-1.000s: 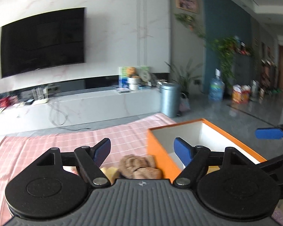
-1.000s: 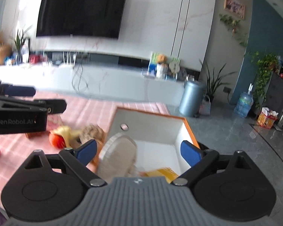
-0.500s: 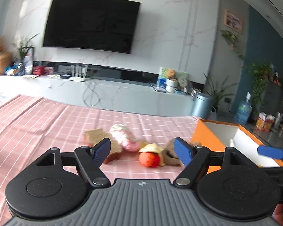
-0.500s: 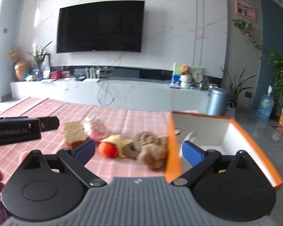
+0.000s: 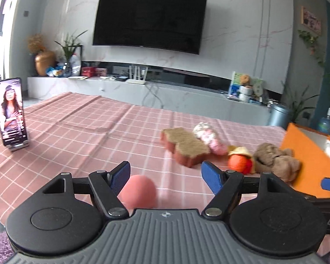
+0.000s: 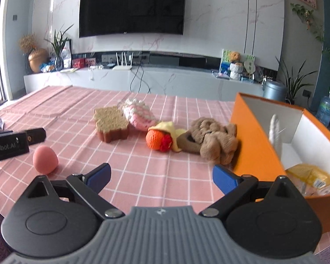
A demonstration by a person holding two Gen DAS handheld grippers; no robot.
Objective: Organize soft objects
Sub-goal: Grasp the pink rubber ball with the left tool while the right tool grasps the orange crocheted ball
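Note:
On the pink checked cloth lie a brown toast-shaped sponge, a pink-and-white knitted toy, an orange knitted ball with yellow cloth and a brown plush. A pink egg-shaped sponge lies between the fingers of my open left gripper, just in front of it. My open, empty right gripper hovers near the cloth's front edge, left of the orange box, which holds a white round pad and a yellow item.
A phone on a stand plays a video at the cloth's left edge. The left gripper's arm reaches in at the left of the right wrist view. A TV bench and plants stand beyond the table.
Both grippers have swung left, away from the orange box. The white pad that was in front of the right gripper now stands inside the box. The pink egg sponge has come between the left fingers.

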